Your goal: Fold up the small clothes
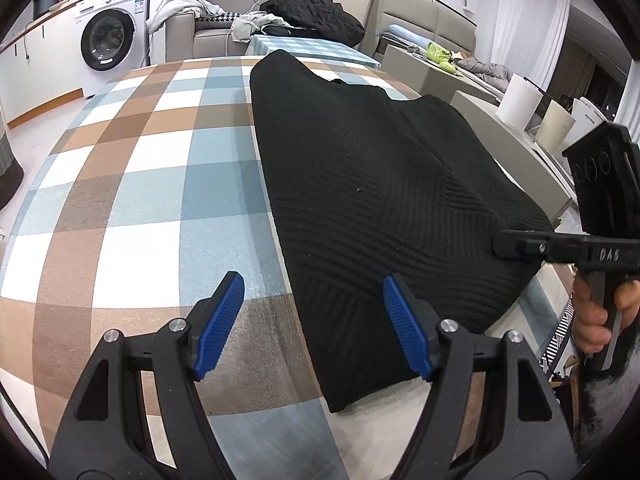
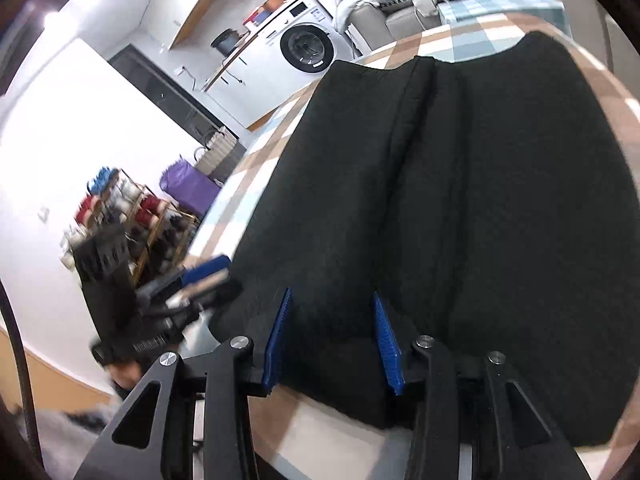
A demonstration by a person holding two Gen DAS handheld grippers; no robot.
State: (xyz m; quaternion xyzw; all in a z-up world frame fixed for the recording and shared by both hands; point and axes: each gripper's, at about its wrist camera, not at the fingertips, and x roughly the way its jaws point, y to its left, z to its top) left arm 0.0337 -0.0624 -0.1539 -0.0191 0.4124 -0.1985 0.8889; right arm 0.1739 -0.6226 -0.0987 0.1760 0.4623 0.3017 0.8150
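A black ribbed knit garment lies flat on the checked table cover, partly folded lengthwise. My left gripper is open, hovering over the garment's near left edge, empty. My right gripper is open over the garment's near hem, with cloth between the blue pads but not pinched. The right gripper also shows in the left wrist view, at the garment's right side. The left gripper shows blurred in the right wrist view.
A washing machine stands beyond the table at the left. A sofa with piled clothes is behind the table. Low grey furniture with white bins lies to the right. A shelf rack stands off the table's left.
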